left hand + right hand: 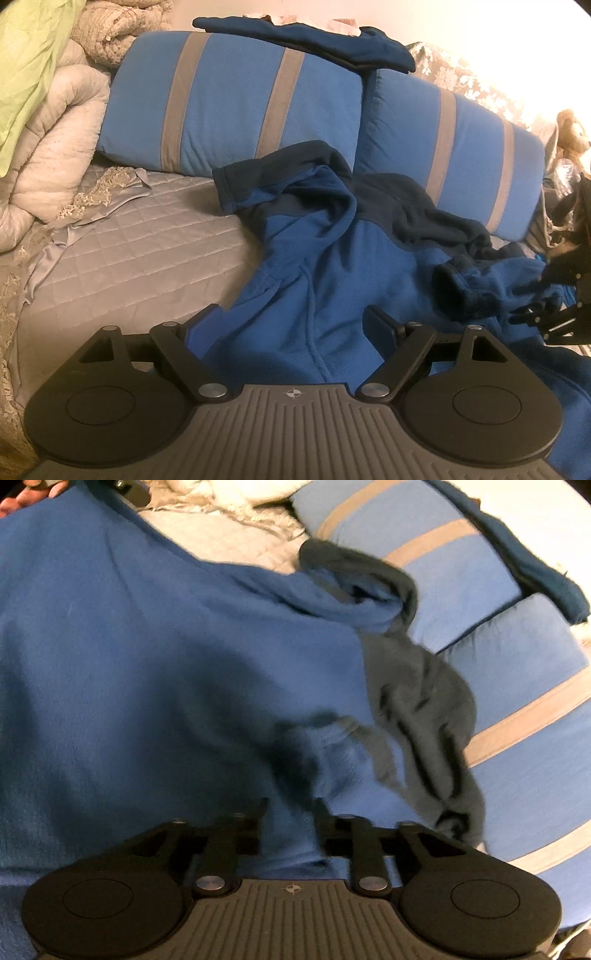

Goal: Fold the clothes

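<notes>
Bed with grey quilted cover [122, 236], two striped blue pillows [236, 103] at the back, blue fleece sweatshirt [332, 266] crumpled across it.

Your left hand-held gripper [295, 325] sits wide open over the sweatshirt's lower body, nothing between the fingers. Your right hand-held gripper [290, 812] has its fingers drawn in with blue fleece between them; frame is blurred, so you cannot tell if it's actually pinching the cloth. Sweatshirt's dark navy hood [417, 701] lies bunched against the pillows. Another dark blue garment [306, 40] is draped on top of the pillows. Cream comforter [55, 140] piled at left.
</notes>
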Available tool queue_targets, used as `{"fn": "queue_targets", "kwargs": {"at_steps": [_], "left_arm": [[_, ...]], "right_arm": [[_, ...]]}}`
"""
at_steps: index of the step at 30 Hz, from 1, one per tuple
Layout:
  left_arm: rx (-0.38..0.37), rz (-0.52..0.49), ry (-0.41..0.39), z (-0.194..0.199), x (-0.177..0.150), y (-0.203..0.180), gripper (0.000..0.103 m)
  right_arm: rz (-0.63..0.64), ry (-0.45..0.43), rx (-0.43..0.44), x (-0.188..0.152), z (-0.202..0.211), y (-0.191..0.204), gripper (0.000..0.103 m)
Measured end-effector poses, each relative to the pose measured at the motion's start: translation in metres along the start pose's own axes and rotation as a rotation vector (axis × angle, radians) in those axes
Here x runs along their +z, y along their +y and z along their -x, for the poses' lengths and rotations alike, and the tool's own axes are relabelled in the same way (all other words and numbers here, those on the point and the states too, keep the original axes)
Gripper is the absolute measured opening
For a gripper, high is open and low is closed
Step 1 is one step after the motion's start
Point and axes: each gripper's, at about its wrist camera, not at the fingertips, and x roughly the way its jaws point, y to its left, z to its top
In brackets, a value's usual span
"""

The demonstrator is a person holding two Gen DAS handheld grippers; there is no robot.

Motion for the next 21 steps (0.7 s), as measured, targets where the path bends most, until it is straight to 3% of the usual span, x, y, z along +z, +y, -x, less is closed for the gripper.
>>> {"fn": "queue_targets", "kwargs": {"at_steps": [3,9,15,16,18,21], "left_arm": [[-0.003,0.002,0.0,0.0,-0.001,0.001,0.083],[-0.007,0.009,-0.003,0.001,-0.001,0.003,0.083],[-0.012,0.015,-0.003,0.001,-0.002,0.003,0.083],[-0.013,0.016,-0.003,0.001,-0.002,0.003,0.083],[-0.015,0.017,-0.003,0.002,-0.002,0.003,0.083],[-0.014,0.017,-0.003,0.002,-0.002,0.003,0.083]], "right_arm": [[0.012,-0.01,-0.023,0.011,-0.007,-0.002,0.05],[0.004,0.01,0.015,0.029,-0.033,-0.012,0.05],[0.022,0.1,0.056,0.047,-0.061,-0.017,0.044],[0.023,0.123,0.069,0.049,-0.066,-0.018,0.042],[-0.001,0.116,0.056,0.05,-0.064,-0.025,0.02],[-0.063,0.056,0.0,0.05,-0.051,-0.041,0.012]]}}
